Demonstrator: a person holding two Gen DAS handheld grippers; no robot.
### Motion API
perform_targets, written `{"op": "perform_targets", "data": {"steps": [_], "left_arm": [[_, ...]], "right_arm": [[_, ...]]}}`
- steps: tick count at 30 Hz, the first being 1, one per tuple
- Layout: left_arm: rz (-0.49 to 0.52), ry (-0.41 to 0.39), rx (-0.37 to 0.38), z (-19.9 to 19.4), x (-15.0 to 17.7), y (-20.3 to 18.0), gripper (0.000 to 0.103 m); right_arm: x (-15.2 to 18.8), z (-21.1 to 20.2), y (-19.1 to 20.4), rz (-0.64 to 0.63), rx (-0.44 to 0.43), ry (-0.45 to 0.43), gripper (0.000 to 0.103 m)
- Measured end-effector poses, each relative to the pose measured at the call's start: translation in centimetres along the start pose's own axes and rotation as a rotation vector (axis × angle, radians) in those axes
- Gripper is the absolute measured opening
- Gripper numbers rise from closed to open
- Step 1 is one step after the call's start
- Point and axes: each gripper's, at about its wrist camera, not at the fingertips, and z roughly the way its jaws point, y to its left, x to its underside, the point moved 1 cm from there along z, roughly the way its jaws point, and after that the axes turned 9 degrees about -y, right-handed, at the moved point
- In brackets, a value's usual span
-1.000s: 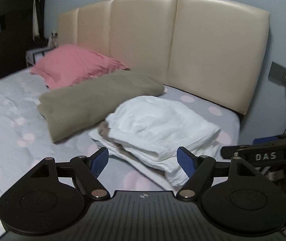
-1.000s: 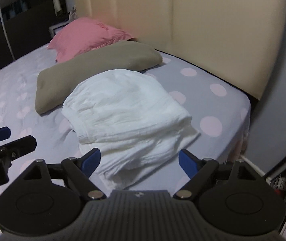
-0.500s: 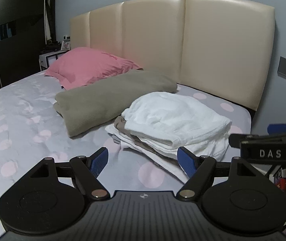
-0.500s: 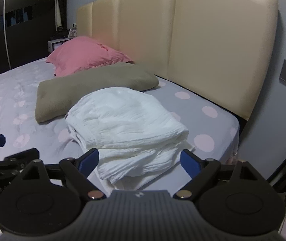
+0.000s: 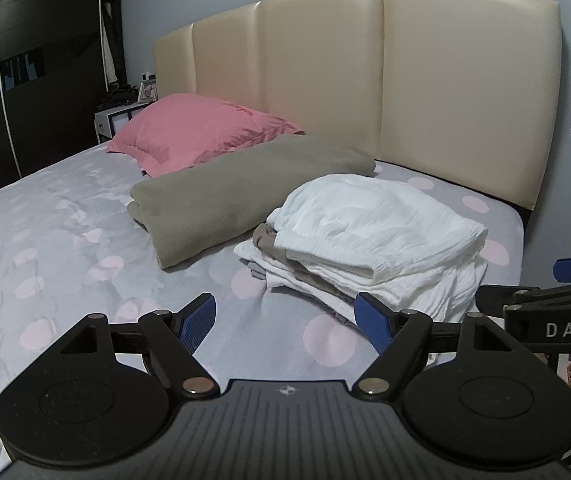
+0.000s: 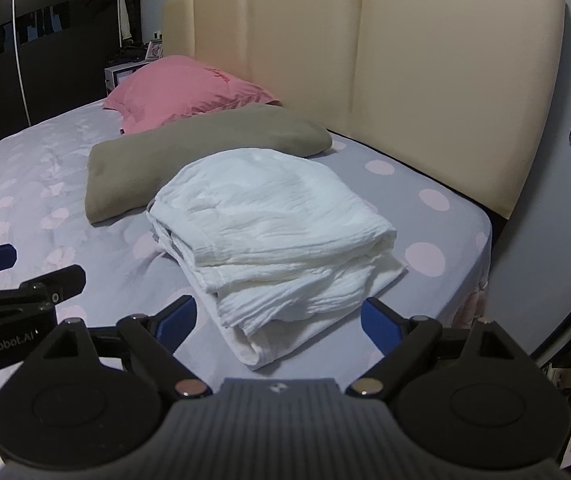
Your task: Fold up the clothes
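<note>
A stack of folded clothes, with a white garment (image 5: pixel 377 228) on top and a tan piece (image 5: pixel 269 240) showing beneath it, lies on the bed near the right edge; it also shows in the right wrist view (image 6: pixel 269 216). My left gripper (image 5: pixel 285 318) is open and empty, held above the sheet in front of the stack. My right gripper (image 6: pixel 277 318) is open and empty, just before the stack's near edge. Each gripper appears at the side of the other's view.
A folded olive blanket (image 5: pixel 241 192) and a pink pillow (image 5: pixel 201 132) lie behind the stack. A beige padded headboard (image 5: pixel 405 80) stands at the back. The dotted grey sheet (image 5: pixel 45 232) stretches left. The bed's right edge (image 6: pixel 481 264) drops to the floor.
Both grippers have pulled back and up from the stack, so the stack looks farther away. Both stay open and empty.
</note>
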Motion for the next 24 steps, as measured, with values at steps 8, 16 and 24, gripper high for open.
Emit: {"op": "perform_targets", "data": {"steps": [8,16,24], "left_arm": [[-0.036,0.011,0.013,0.15,-0.07,0.20,0.076],[-0.052,0.036,0.028,0.39,0.14,0.12,0.076],[-0.041,0.065,0.041,0.57,0.25,-0.40,0.076]], "right_arm": [[0.32,0.31,0.10,-0.003,-0.021,0.024,0.091],[0.36,0.28,0.02,-0.001,-0.021,0.025,0.091],[0.46,0.23,0.02,-0.007,-0.026,0.026,0.091]]}}
